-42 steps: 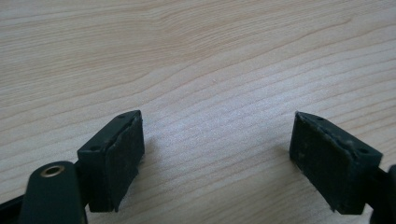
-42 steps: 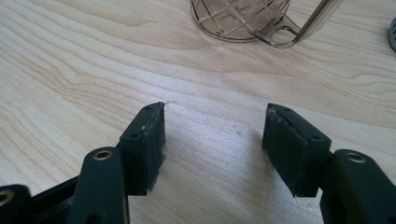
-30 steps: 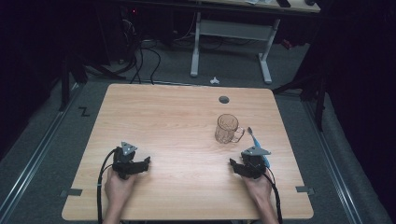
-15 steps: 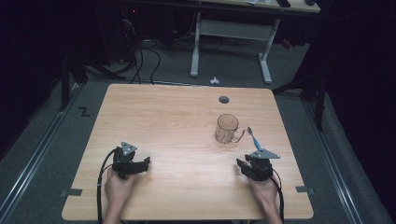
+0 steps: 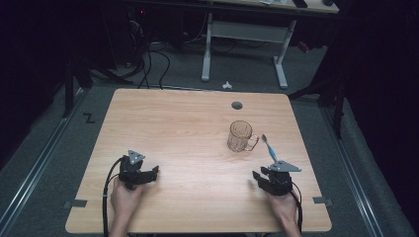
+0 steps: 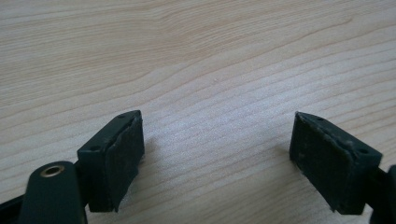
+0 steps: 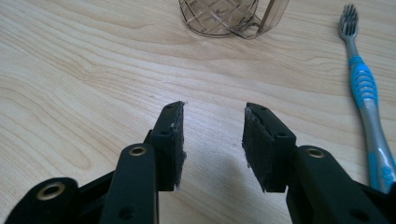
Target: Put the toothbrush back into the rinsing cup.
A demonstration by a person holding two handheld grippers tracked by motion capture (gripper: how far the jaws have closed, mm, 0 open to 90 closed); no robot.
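The blue-and-grey plastic toothbrush [image 7: 365, 88] is lying free at one o'clock of your right gripper [image 7: 212, 140], whose empty jaws are narrowing after releasing it, while your left gripper [image 6: 215, 154] is gaping empty.

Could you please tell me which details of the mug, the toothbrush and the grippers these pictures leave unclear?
- Clear brown plastic mug: its rim and inside are cut off by the top edge of the right gripper view; the high view is too small to show any contents.
- Blue and grey toothbrush: its handle end runs behind the right gripper's finger.
- Left gripper: its fingers are cut off by the bottom edge of the left gripper view.
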